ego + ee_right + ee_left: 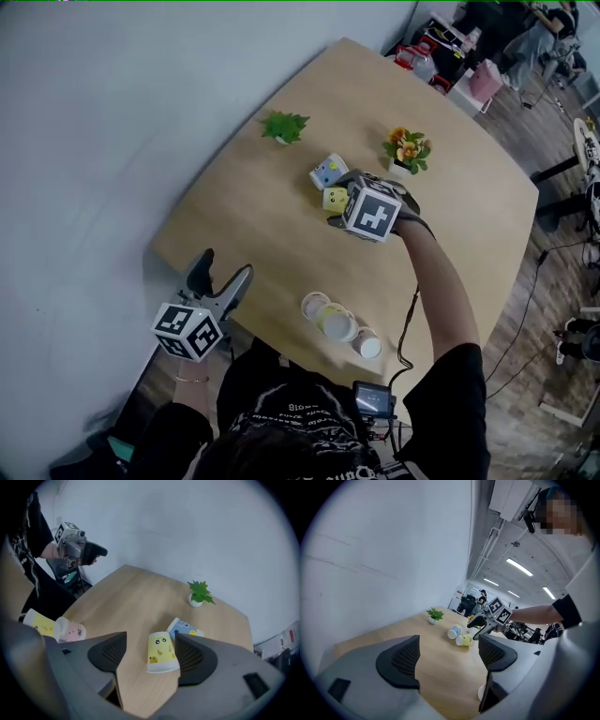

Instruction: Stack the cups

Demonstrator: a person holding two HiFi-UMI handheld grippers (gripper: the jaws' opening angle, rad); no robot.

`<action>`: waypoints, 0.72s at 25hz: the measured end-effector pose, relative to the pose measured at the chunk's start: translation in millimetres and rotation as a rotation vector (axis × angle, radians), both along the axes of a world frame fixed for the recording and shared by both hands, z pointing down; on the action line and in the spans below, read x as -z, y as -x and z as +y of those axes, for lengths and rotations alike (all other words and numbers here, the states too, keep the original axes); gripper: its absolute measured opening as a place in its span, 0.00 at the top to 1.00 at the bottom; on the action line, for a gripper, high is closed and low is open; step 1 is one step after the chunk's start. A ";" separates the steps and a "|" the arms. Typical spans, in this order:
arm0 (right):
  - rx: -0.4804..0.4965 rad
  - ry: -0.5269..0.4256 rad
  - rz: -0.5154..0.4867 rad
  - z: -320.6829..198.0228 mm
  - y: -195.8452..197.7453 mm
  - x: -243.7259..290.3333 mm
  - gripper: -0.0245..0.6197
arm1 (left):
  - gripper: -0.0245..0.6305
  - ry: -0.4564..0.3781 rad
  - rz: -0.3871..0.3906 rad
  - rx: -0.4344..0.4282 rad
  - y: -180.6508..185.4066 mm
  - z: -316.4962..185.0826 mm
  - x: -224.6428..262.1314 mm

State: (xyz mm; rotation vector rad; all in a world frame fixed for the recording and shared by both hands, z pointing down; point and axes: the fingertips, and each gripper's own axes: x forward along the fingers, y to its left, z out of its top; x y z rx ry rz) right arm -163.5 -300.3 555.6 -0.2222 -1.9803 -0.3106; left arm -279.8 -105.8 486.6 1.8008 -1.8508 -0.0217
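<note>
Two paper cups lie on their sides mid-table: a yellow cup (335, 199) (161, 652) and a blue cup (328, 171) (183, 627) just behind it. My right gripper (343, 201) (150, 646) points steeply down over the yellow cup. Its jaws are open, with the cup lying between them close to the right-hand jaw. Three more cups lie near the table's front edge: a white-rimmed cup (316, 306), a second yellow cup (337, 322) (40, 622) and a pink cup (366, 344) (69, 630). My left gripper (228, 262) (449, 639) hangs open and empty at the table's near left edge.
A small green plant (285, 126) (200, 593) and a pot of orange flowers (407, 150) stand on the far part of the wooden table (272, 234). A white wall runs along the left. Office furniture and cables fill the floor at right.
</note>
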 end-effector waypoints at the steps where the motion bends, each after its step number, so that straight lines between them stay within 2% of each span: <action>1: 0.002 -0.011 0.018 -2.9 1.1 -8.4 0.44 | 0.35 0.009 0.001 0.005 -2.2 2.2 -3.3; 4: 0.028 -0.058 0.063 -11.9 7.2 -25.3 0.44 | 0.35 0.044 0.004 0.028 -5.9 10.8 -12.1; 8: 0.024 -0.008 0.141 -14.9 16.0 -38.6 0.44 | 0.35 0.094 0.007 0.053 -7.7 21.1 -21.0; 10: 0.038 -0.012 0.198 -19.2 14.0 -47.8 0.44 | 0.35 0.110 0.004 0.066 -8.5 24.9 -24.0; 14: 0.093 -0.076 0.286 -26.5 9.6 -66.4 0.44 | 0.35 0.122 0.001 0.093 -5.1 30.9 -25.2; 15: 0.100 -0.092 0.300 -28.7 7.5 -70.8 0.45 | 0.35 0.122 0.001 0.093 -5.2 31.0 -25.0; 16: 0.109 -0.110 0.312 -30.8 5.0 -74.7 0.50 | 0.35 0.123 0.000 0.089 -5.7 30.9 -24.9; 18: 0.125 -0.140 0.324 -32.6 2.3 -80.2 0.51 | 0.35 0.137 -0.005 0.080 -6.3 32.7 -26.3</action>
